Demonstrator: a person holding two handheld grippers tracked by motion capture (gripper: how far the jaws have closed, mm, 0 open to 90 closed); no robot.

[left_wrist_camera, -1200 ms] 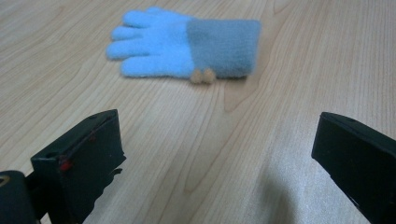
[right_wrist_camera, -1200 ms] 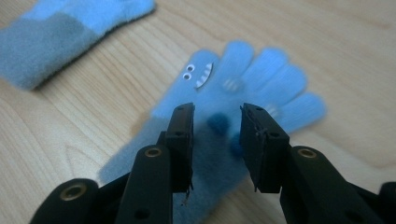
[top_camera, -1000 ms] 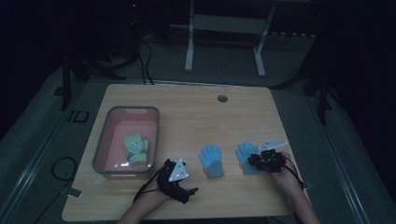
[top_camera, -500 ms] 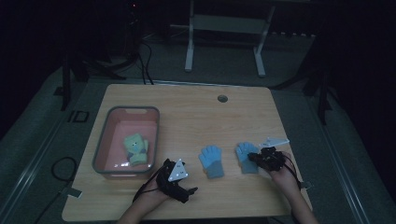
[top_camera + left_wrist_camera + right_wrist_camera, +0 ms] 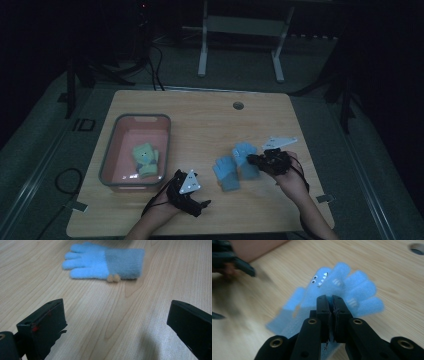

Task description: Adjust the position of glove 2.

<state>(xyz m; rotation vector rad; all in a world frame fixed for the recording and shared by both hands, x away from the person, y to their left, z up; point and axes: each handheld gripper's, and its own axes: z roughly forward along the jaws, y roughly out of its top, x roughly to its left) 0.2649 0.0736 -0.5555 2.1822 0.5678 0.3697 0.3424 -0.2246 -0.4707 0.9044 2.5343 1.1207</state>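
Observation:
Two light blue gloves are on the wooden table. One blue glove lies flat, fingers to the left in the left gripper view, ahead of my left gripper, whose jaws stand wide open over bare wood. The second blue glove, with a small monster face, hangs lifted off the table, pinched near its cuff. My right gripper is shut on it, just right of the flat glove.
A pink bin at the table's left holds a pair of green gloves. A round cable hole sits near the far edge. A white stand's legs rise beyond the table.
My right gripper has risen and moved left with the monster-face glove, carrying it next to the flat glove. The left gripper has stayed put.

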